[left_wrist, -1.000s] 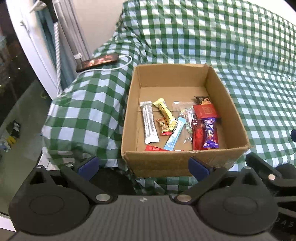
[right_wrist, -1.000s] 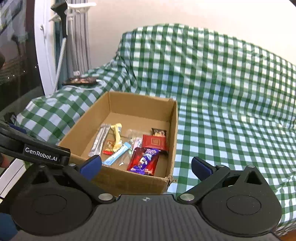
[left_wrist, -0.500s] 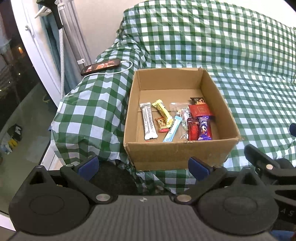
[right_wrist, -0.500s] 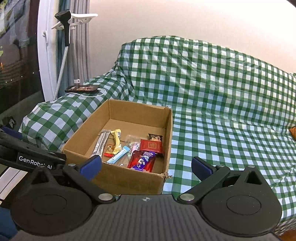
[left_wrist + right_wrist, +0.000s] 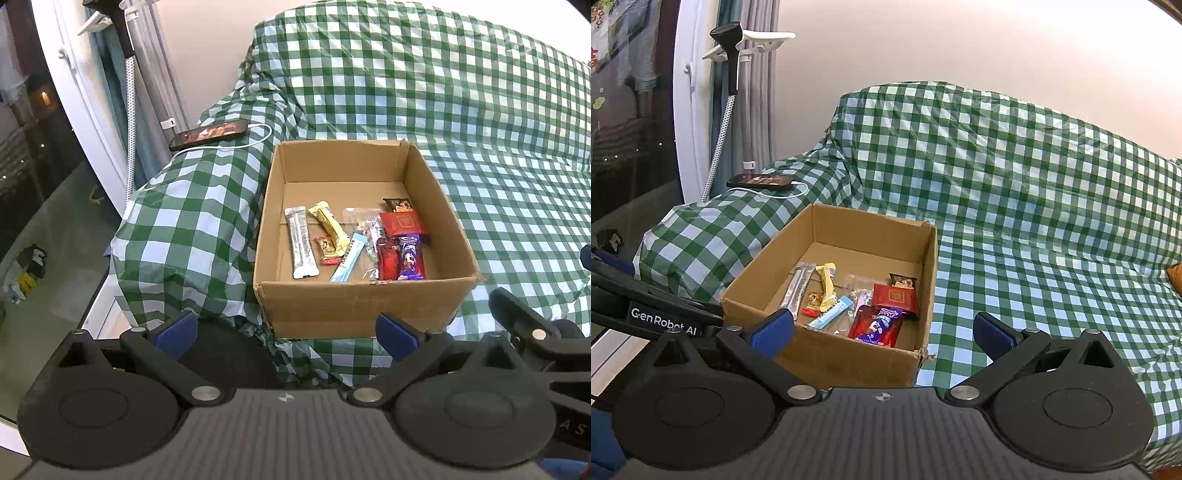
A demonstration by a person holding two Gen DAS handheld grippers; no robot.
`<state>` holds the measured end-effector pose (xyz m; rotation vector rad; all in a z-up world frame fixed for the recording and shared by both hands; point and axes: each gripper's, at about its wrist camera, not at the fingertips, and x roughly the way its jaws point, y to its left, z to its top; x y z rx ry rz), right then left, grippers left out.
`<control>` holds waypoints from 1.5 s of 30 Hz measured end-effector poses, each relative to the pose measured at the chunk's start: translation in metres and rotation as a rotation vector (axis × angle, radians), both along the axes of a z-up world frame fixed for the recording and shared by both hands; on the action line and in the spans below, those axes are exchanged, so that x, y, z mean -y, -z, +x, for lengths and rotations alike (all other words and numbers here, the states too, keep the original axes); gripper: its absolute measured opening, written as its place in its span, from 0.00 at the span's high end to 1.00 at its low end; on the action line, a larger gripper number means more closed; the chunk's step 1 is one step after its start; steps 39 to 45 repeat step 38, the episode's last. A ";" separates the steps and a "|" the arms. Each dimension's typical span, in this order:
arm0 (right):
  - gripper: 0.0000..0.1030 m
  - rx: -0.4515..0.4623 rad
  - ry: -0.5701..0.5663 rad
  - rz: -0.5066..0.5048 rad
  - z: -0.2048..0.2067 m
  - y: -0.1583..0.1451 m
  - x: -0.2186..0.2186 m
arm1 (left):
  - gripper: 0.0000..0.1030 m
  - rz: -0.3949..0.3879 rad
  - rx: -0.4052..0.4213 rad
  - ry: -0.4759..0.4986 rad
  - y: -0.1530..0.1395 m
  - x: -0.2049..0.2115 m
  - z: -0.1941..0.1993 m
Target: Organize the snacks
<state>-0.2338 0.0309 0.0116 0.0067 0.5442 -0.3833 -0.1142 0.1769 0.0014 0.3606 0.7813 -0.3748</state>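
Snacks lie in a loose cluster on the floor of the cardboard box (image 5: 364,306), which sits on a sofa draped in a green checked cover (image 5: 498,147). Both pairs of fingers stand wide apart and hold nothing: the left gripper (image 5: 284,328) and the right gripper (image 5: 884,328) hang short of the box's near wall, above and in front of it.

From the left fingers (image 5: 173,328) the silver bar (image 5: 301,242) lies ahead and slightly right, the yellow bar (image 5: 330,229) and light blue stick (image 5: 349,256) beyond it, the purple packet (image 5: 410,256) and red packet (image 5: 402,223) further right. From the right fingers (image 5: 991,330) the whole box lies ahead and to the left.

Risk, as I judge it: the packets overlap, so a closing pinch could catch two wrappers or crush one. A low approach could knock the near wall and shove the light box across the soft cover. The two grippers are close together and could collide inside it.
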 end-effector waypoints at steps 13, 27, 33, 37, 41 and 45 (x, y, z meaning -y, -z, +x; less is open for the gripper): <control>0.00 0.001 0.001 -0.003 0.000 0.000 -0.003 | 0.00 -0.001 0.002 -0.002 -0.002 0.000 -0.001; 0.00 0.001 0.004 -0.003 0.001 0.000 -0.004 | 0.00 0.004 -0.002 -0.002 -0.003 -0.002 0.001; 0.00 -0.006 0.001 0.004 0.001 -0.004 0.000 | 0.00 0.016 -0.010 0.000 -0.001 0.000 0.003; 0.00 -0.016 -0.003 0.013 0.002 -0.002 0.006 | 0.00 0.022 -0.029 -0.004 0.004 0.002 0.007; 0.00 -0.020 -0.005 0.017 0.003 -0.002 0.007 | 0.00 0.023 -0.036 -0.005 0.005 0.002 0.010; 0.00 -0.020 -0.005 0.017 0.003 -0.002 0.007 | 0.00 0.023 -0.036 -0.005 0.005 0.002 0.010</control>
